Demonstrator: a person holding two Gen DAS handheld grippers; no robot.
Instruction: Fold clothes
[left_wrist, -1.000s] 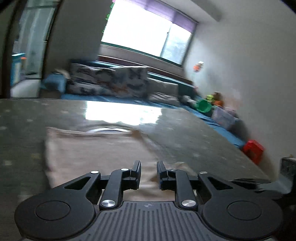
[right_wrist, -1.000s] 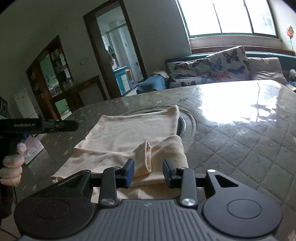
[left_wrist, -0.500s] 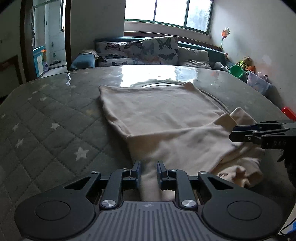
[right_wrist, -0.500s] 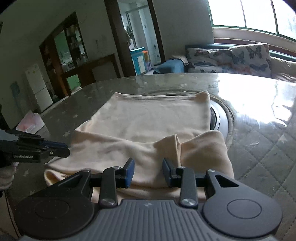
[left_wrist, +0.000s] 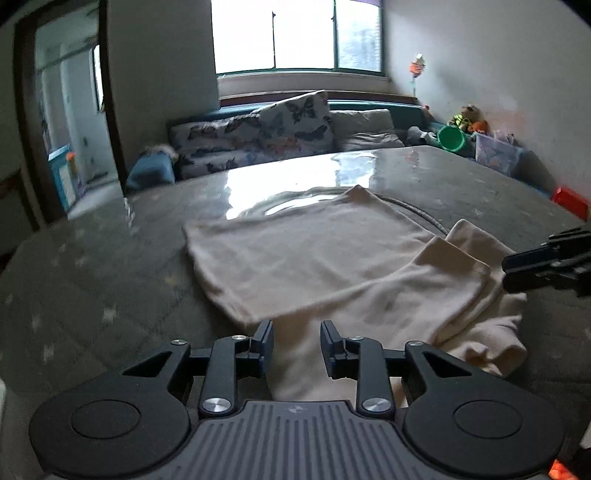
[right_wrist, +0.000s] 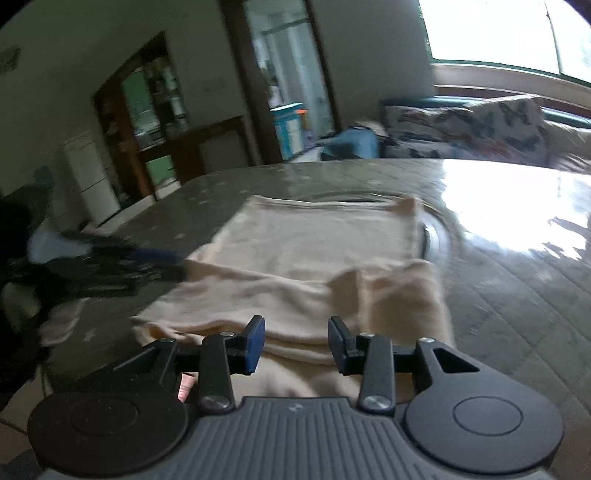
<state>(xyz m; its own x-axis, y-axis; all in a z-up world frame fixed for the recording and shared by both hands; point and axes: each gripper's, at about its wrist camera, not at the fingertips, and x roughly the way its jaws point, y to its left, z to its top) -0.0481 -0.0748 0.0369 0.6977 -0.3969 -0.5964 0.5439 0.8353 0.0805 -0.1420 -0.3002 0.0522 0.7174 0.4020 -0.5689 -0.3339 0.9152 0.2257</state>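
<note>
A cream garment (left_wrist: 314, 251) lies on the grey quilted table (left_wrist: 92, 277), its near part folded over into loose layers. My left gripper (left_wrist: 295, 336) hovers low over the near edge. Its jaws are opening, and cloth shows in the gap without the pads pressing on it. In the right wrist view my right gripper (right_wrist: 295, 332) is above the folded near edge of the garment (right_wrist: 317, 240), jaws also opening, cloth below the gap and not pinched. Each gripper shows in the other's view: the right gripper (left_wrist: 508, 267) at the right edge, the left gripper (right_wrist: 173, 264) blurred at the left.
A round turntable ring (left_wrist: 417, 214) lies under the garment's far side. Beyond the table are a sofa with butterfly cushions (left_wrist: 277, 133), a green bucket (left_wrist: 450, 137) and a red stool (left_wrist: 569, 201). A cabinet (right_wrist: 155, 122) and a doorway stand to the left.
Both pairs of jaws have widened and no longer close on the cloth. The left gripper sank and rolled. The right gripper shifted sideways, and its view is now blurred.
</note>
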